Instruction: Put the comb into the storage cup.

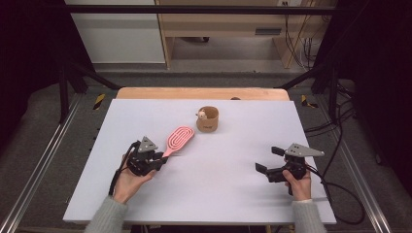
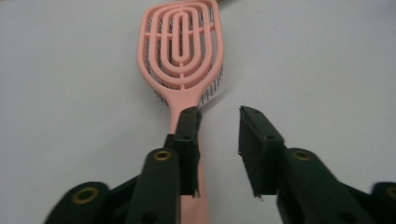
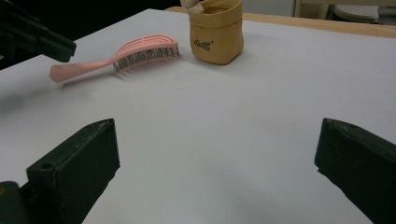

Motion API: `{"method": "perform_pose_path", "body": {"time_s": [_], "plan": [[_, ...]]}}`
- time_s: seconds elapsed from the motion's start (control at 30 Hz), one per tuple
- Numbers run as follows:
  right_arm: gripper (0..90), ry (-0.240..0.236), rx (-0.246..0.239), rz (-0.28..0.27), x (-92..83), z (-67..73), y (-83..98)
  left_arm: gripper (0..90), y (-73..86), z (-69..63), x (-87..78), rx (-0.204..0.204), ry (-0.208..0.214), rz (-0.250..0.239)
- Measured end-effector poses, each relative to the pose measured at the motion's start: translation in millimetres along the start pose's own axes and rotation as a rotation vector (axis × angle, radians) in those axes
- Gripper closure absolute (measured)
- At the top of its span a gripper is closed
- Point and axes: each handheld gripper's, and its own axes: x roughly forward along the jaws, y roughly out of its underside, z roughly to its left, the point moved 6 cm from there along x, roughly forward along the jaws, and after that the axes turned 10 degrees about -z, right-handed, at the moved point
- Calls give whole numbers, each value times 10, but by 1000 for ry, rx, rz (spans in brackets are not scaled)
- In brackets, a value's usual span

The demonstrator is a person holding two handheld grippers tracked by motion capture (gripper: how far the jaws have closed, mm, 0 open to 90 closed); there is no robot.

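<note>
the pink hairbrush (image 1: 178,140) lies on the white tabletop (image 1: 218,194) left of the frame's middle in the high view, bristles down, its vented back facing up. its long axis runs on a diagonal: the oval head points to the upper right, toward the tan pouch, and the handle runs down to the lower left, into the left gripper (image 1: 163,161).

in the left gripper view the brush (image 2: 180,51) stretches straight up the frame, head at the top. the handle passes under the left-hand jaw and beside it, so it sits off to one side of the gap and not squarely between the jaws. the jaws stand moderately apart with bare table showing between them; whether that jaw touches the handle i cannot tell.

just beyond the brush head, near the centre of the high view, stands a small tan pouch (image 1: 208,119) with a little pale figure at its rim. in the right gripper view the pouch (image 3: 216,32) sits at the top centre, printed lettering on its side, close to the brush (image 3: 121,56) but apart from it.

the right gripper (image 1: 268,160) is at the lower right of the high view, held in a hand (image 1: 299,184), well apart from the brush, its jaws spread wide over bare table. nothing lies between it and the brush.
</note>
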Motion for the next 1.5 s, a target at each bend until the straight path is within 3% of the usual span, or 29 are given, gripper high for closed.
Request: {"method": "perform_pose_path", "body": {"time_s": [0.17, 0.37, 0.87, 1.13, 1.5], "plan": [[3, 1, 0, 2, 2, 0, 2, 518, -53, 38, -62, 0, -17, -31], [3, 0, 1, 4, 4, 1, 5, 338, -99, 49, -105, -10, -2, -58], [3, -2, -1, 4, 4, 2, 5, 77, -180, 71, -170, -21, -4, -87], [3, -2, 0, 5, 5, 4, 6, 1, -246, 81, -210, -6, -7, -87], [3, -2, -2, 5, 5, 3, 7, 0, -255, 142, -133, -14, -20, -47]]}}
